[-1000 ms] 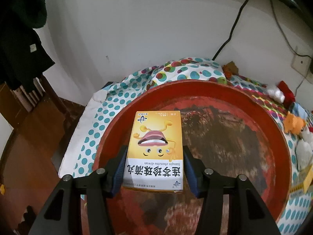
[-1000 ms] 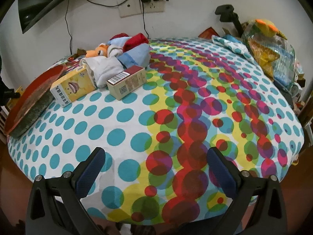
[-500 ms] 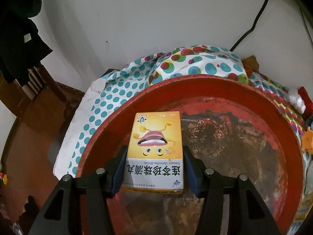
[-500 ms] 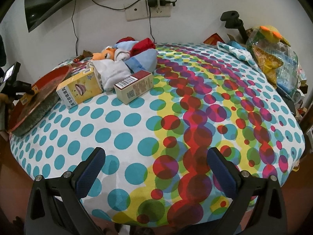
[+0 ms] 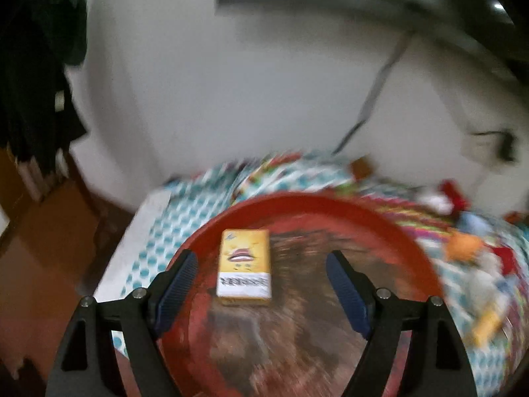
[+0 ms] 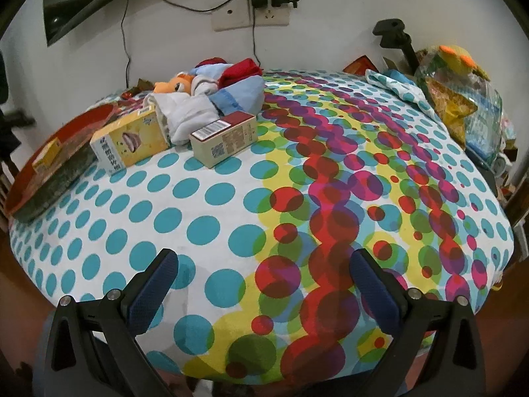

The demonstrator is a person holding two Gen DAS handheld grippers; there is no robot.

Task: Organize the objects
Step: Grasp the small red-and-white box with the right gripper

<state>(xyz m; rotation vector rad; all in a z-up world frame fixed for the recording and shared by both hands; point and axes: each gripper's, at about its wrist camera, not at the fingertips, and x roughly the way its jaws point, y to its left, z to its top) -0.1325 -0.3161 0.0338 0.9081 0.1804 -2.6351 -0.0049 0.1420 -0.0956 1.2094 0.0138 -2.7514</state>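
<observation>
The small yellow medicine box [image 5: 244,263] lies flat in the round red tray [image 5: 307,205] at the table's left edge. My left gripper [image 5: 261,268] hangs above and behind it, its jaws opening wide and clear of the box. This view is blurred. In the right wrist view the same box [image 6: 46,155] shows in the red tray [image 6: 49,185]. A larger yellow box [image 6: 130,144] and a tan box with a red end [image 6: 224,137] lie on the spotted cloth [image 6: 231,198]. My right gripper [image 6: 263,273] is open over the cloth's near edge, holding nothing.
A pile of socks, folded clothes and an orange plush toy [image 6: 211,92] sits behind the boxes. Plastic bags of goods [image 6: 463,99] crowd the table's far right. A wall socket with cables [image 6: 251,13] is behind. Dark wooden floor [image 5: 46,248] lies left of the table.
My left gripper has let go of the small yellow box, spread its jaws and pulled back and up; the box stays in the tray. The right gripper has barely moved.
</observation>
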